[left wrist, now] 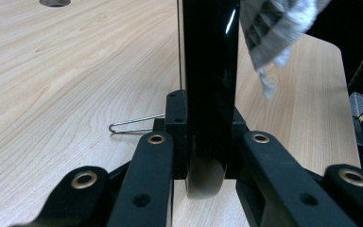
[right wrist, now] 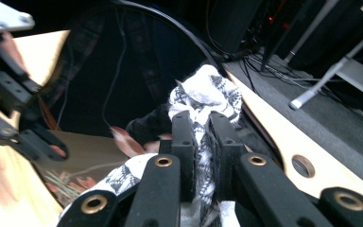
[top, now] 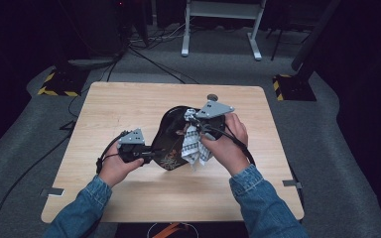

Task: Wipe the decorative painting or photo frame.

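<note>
A glossy black oval plate [top: 170, 134] with a reddish and gold flower pattern is held tilted above the wooden table [top: 124, 104]. My left gripper [top: 148, 154] is shut on its lower left rim. In the left gripper view the plate [left wrist: 210, 66] stands edge-on between the jaws of the left gripper [left wrist: 207, 111]. My right gripper [top: 198, 125] is shut on a black-and-white patterned cloth [top: 192, 146] that lies against the plate's face. In the right gripper view the cloth [right wrist: 207, 92] bunches above the tips of the right gripper [right wrist: 201, 120], with the plate [right wrist: 99, 90] behind it and the left gripper [right wrist: 9, 94] at the left.
A thin bent wire [left wrist: 133, 126] lies on the table by the left jaws. A round hole [top: 212, 97] sits near the table's far edge. Beyond the table stand a white desk frame [top: 221, 29], striped floor bases [top: 59, 85] and cables.
</note>
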